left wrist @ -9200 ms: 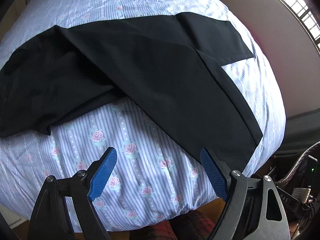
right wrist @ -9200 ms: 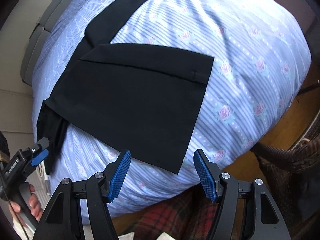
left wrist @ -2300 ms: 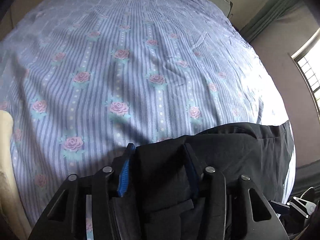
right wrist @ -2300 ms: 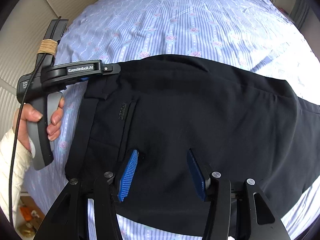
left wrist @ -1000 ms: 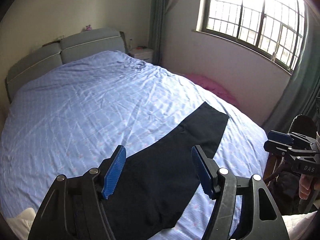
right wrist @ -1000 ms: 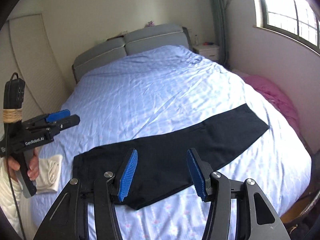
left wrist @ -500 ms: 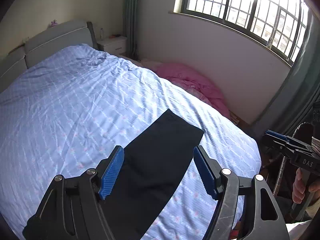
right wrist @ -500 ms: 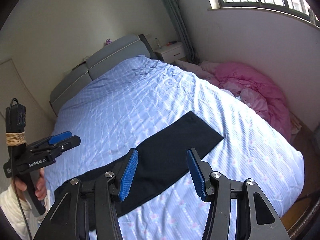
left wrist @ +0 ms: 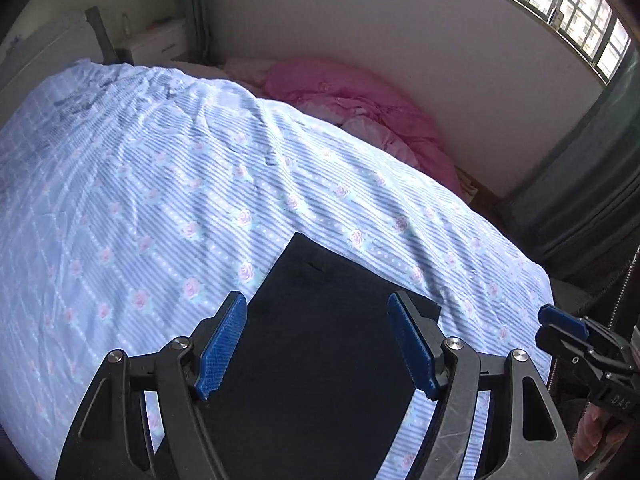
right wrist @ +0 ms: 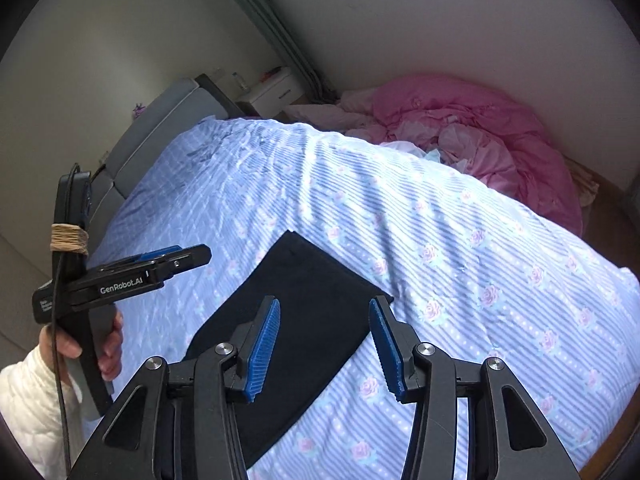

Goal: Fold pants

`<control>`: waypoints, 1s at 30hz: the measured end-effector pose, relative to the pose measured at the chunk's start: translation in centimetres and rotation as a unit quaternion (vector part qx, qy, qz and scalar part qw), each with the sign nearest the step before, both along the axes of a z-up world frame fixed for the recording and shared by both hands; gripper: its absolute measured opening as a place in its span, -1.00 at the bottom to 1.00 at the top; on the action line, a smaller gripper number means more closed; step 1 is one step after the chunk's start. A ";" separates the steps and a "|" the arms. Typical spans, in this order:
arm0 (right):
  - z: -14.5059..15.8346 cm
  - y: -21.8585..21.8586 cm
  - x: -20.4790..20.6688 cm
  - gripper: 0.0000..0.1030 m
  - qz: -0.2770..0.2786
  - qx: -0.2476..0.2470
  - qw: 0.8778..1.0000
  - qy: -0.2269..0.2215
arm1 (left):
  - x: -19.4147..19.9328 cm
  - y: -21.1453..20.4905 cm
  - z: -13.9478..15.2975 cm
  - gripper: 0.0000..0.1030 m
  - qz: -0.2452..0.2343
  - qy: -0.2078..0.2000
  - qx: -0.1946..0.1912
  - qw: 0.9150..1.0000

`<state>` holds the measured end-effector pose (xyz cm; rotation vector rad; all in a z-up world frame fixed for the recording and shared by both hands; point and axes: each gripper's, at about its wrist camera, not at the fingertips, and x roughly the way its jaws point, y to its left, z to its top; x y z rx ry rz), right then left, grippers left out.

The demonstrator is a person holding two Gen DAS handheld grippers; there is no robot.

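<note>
Black pants (left wrist: 320, 360) lie flat on the bed, one squared leg end (left wrist: 360, 276) toward the foot corner. My left gripper (left wrist: 317, 320) hovers open just above that end, nothing between its blue pads. In the right wrist view the pants (right wrist: 304, 304) run down-left under my right gripper (right wrist: 325, 308); its jaws are closing on empty air, clear of the cloth. The left gripper (right wrist: 192, 258) shows at left, held by a hand in a white sleeve (right wrist: 28, 408). The right gripper (left wrist: 546, 326) shows at the right edge.
The bed has a blue striped sheet with roses (left wrist: 160, 180) and a grey headboard (right wrist: 160, 136). A pink quilt heap (right wrist: 480, 136) lies on the floor beside the wall. A white nightstand (right wrist: 276, 88), a dark curtain (left wrist: 592, 184) and a barred window (left wrist: 580, 0) ring the bed.
Both grippers have come down and swung toward the leg end of the pants, which now looks much nearer. The right jaws stand a little narrower.
</note>
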<state>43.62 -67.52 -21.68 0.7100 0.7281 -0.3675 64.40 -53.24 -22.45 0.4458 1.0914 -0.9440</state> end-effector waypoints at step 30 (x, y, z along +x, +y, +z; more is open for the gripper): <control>-12.9 -2.9 5.7 -0.72 -0.047 0.110 0.989 0.083 | 5.1 -6.3 -9.8 -0.78 -0.075 0.059 0.074 0.993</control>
